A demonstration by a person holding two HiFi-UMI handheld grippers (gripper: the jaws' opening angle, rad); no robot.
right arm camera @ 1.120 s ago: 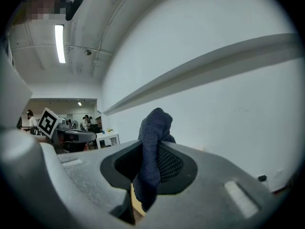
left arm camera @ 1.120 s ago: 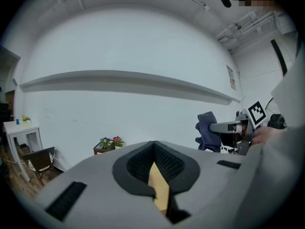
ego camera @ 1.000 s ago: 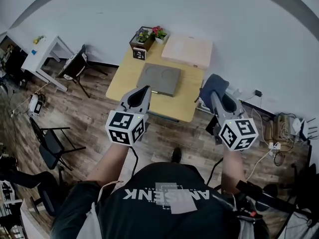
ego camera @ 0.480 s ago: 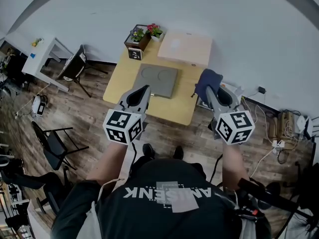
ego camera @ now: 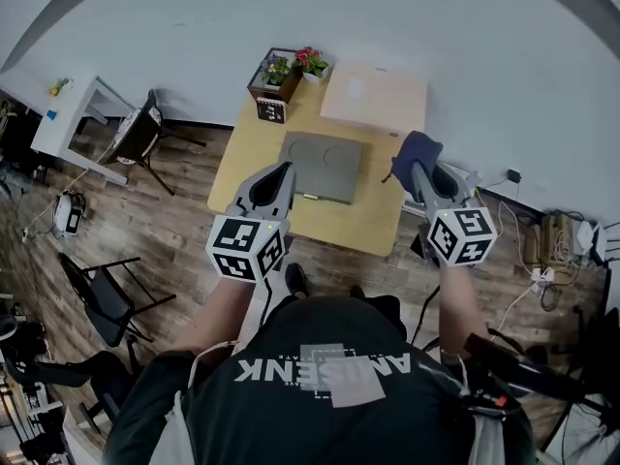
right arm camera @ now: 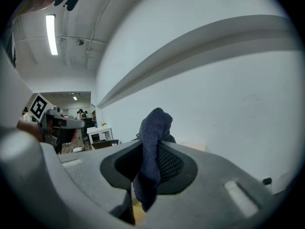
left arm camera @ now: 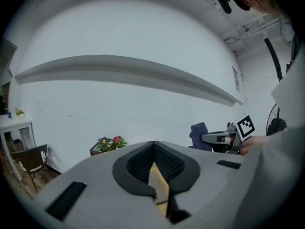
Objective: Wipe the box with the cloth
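Note:
A wooden table [ego camera: 363, 216] stands against the wall. On it lie a flat grey box [ego camera: 322, 166] and, behind that, a pale pink box [ego camera: 373, 97]. My right gripper [ego camera: 418, 170] hovers over the table's right edge, shut on a dark blue cloth [ego camera: 415, 151]. In the right gripper view the cloth [right arm camera: 153, 147] hangs bunched between the jaws. My left gripper [ego camera: 281, 173] hangs above the table's front left part, shut with nothing in it; in its own view [left arm camera: 153, 168] the pads meet. That view also shows the cloth [left arm camera: 199, 135] at the right.
A planter with flowers [ego camera: 281, 74] and a marker cube [ego camera: 272, 109] stand at the table's back left corner. Chairs [ego camera: 136, 136] and a white desk [ego camera: 68, 105] are on the left. Cables and power strips [ego camera: 552, 250] lie on the floor at the right.
Both grippers have moved forward towards the table. The right one, with the cloth, has gone from beside the table's right edge to over it. The jaws have not changed.

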